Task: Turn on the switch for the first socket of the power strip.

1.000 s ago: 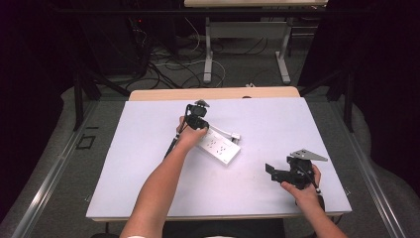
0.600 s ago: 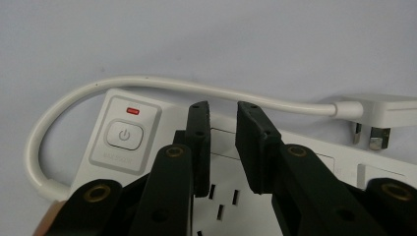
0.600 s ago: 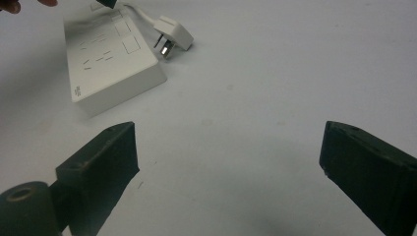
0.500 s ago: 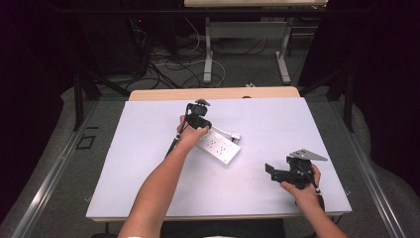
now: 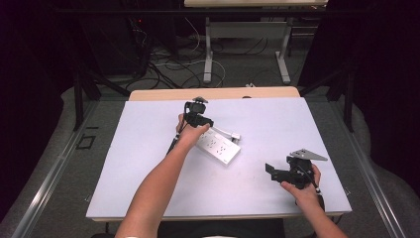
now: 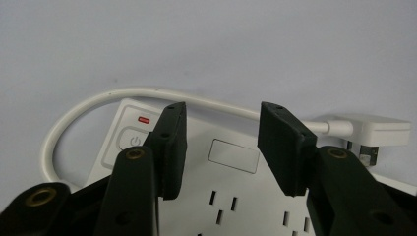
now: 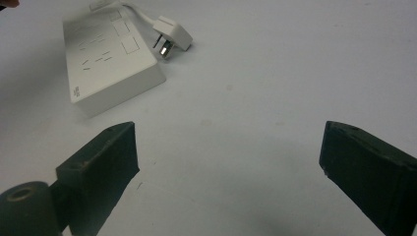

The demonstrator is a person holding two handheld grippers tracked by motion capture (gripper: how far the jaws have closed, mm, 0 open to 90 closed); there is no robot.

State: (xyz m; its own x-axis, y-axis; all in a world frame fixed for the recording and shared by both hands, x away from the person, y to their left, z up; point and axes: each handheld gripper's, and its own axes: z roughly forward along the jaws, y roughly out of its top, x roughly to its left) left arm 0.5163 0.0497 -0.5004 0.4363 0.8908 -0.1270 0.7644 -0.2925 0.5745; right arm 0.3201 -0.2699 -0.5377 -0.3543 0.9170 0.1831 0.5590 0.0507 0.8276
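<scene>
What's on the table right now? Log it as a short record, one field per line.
surface: white table
item: white power strip, lying flat, sockets up
switch: power button at one end, red label beside it
cable: short white cord looping to its plug, which lies beside the strip
left gripper: open, jaws over the strip's switch end
right gripper: open, held near the table's right front, apart from the strip
</scene>
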